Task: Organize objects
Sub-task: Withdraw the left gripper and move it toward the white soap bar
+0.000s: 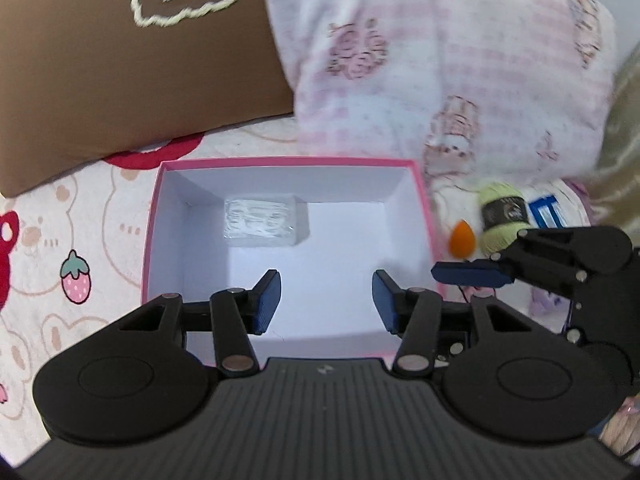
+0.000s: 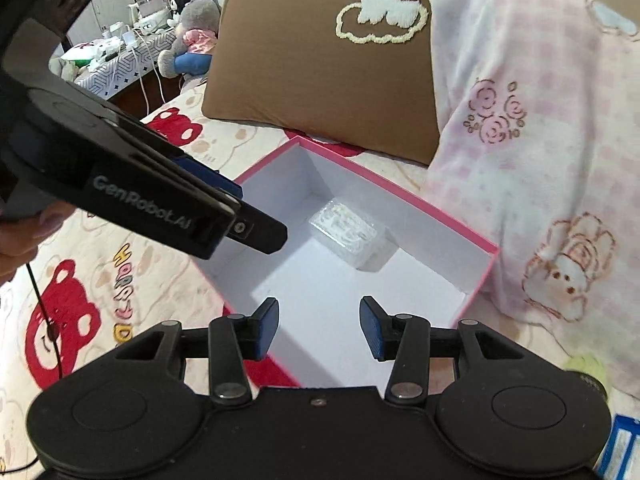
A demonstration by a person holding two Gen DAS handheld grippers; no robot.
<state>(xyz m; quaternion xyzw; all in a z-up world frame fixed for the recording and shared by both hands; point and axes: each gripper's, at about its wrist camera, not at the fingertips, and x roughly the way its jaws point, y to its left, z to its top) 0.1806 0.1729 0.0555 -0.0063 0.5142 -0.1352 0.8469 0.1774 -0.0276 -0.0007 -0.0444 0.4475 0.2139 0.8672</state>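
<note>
A pink-rimmed box (image 1: 430, 224) with a white inside lies on the bed; in the right wrist view its pink rim (image 2: 404, 196) runs toward the far corner. A clear plastic-wrapped packet (image 1: 264, 222) (image 2: 350, 236) rests on its floor near the far wall. My left gripper (image 1: 326, 300) hangs open above the box's near part, nothing between its blue pads. My right gripper (image 2: 319, 328) is open and empty over the box's near edge. To the right of the box lie an orange teardrop sponge (image 1: 461, 240), a pale green yarn ball (image 1: 500, 216) and a blue-and-white pack (image 1: 546, 210).
A brown pillow (image 1: 132, 76) and a pink checked blanket (image 1: 460, 80) lie behind the box on a bear-print bedsheet (image 1: 72, 240). A side table with plush toys (image 2: 192, 36) stands beyond the bed at far left. A hand (image 2: 24, 232) holds the left gripper.
</note>
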